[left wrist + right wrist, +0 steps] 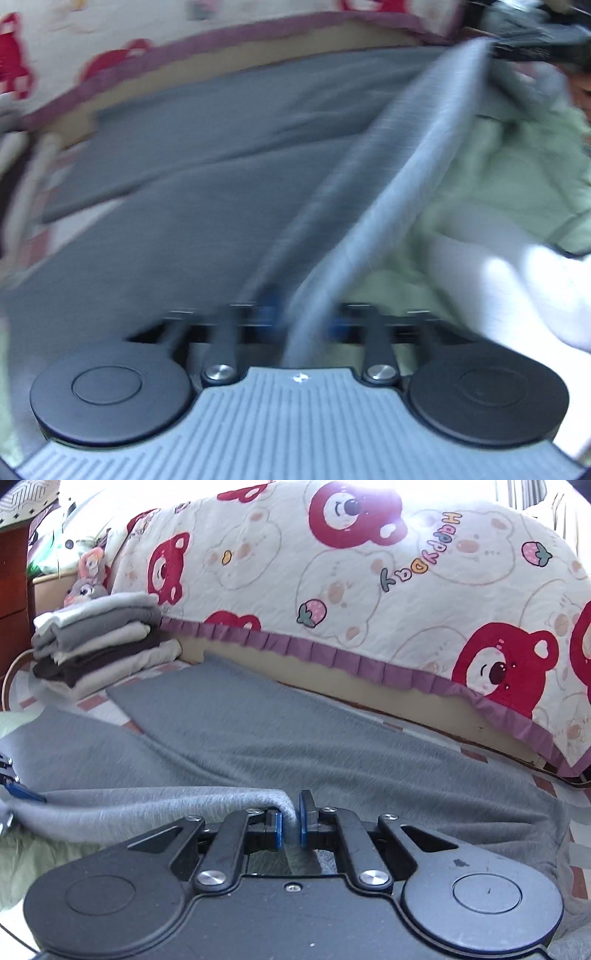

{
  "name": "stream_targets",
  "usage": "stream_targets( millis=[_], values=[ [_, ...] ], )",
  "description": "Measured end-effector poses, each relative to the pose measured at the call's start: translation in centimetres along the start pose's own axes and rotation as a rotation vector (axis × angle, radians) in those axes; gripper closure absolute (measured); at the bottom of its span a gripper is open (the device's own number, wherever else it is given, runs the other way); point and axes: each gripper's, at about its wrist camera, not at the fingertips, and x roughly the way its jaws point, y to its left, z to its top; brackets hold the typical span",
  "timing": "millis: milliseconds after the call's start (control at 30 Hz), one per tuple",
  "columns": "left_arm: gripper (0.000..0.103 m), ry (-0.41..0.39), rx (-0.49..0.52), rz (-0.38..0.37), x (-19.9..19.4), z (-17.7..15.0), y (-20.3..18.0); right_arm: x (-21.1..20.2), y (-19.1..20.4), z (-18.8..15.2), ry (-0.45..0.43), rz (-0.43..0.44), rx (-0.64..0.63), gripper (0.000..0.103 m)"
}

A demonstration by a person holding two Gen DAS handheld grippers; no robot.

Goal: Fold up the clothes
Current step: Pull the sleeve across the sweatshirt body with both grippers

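Observation:
A grey garment (258, 731) lies spread on the bed, its far part flat against the bed's edge. My right gripper (291, 823) is shut on the garment's near edge, and the pinched hem runs taut to the left toward my left gripper (14, 786) at the frame's left edge. In the blurred left wrist view the same grey garment (184, 192) fills the middle, and my left gripper (299, 317) is shut on a raised band of it that stretches up to the right.
A stack of folded clothes (99, 642) sits at the far left with a plush toy (88, 579) behind it. A bear-print quilt (369, 572) with a purple frill rises behind the garment. Pale green and white clothes (498, 192) lie to the right of the left gripper.

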Motion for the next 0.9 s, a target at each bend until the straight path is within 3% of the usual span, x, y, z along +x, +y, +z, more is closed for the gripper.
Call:
stream_targets(
  millis=[100, 167, 267, 367, 500, 667, 767, 900],
  values=[
    [0.093, -0.102, -0.052, 0.093, -1.3, 1.9, 1.7, 0.3, 0.1, 1.2, -0.033, -0.016, -0.015, 0.096],
    [0.093, -0.160, -0.028, 0.175, -1.6, 4.1, 2.3, 0.8, -0.1, 2.7, -0.065, -0.033, -0.027, 0.096],
    [0.095, -0.248, 0.026, 0.267, -0.5, 9.3, 3.1, 2.3, -1.3, 5.7, -0.121, -0.078, -0.032, 0.097],
    [0.094, -0.284, 0.033, 0.289, 3.1, 15.3, 5.0, 5.3, -3.7, 8.8, -0.124, -0.115, -0.012, 0.097],
    [0.087, -0.205, 0.060, 0.283, 11.5, 20.9, 7.0, 11.7, -7.2, 11.2, -0.025, -0.140, 0.009, 0.097],
    [0.087, 0.007, 0.136, 0.280, 19.0, 20.1, 8.0, 18.0, -9.3, 10.1, 0.074, -0.153, 0.016, 0.098],
    [0.087, 0.070, 0.184, 0.264, 19.9, 18.6, 8.3, 19.1, -9.4, 8.8, 0.064, -0.155, 0.043, 0.098],
    [0.082, 0.086, 0.234, 0.278, 18.7, 16.4, 8.2, 19.0, -9.4, 8.2, 0.031, -0.151, 0.065, 0.098]
  ],
)
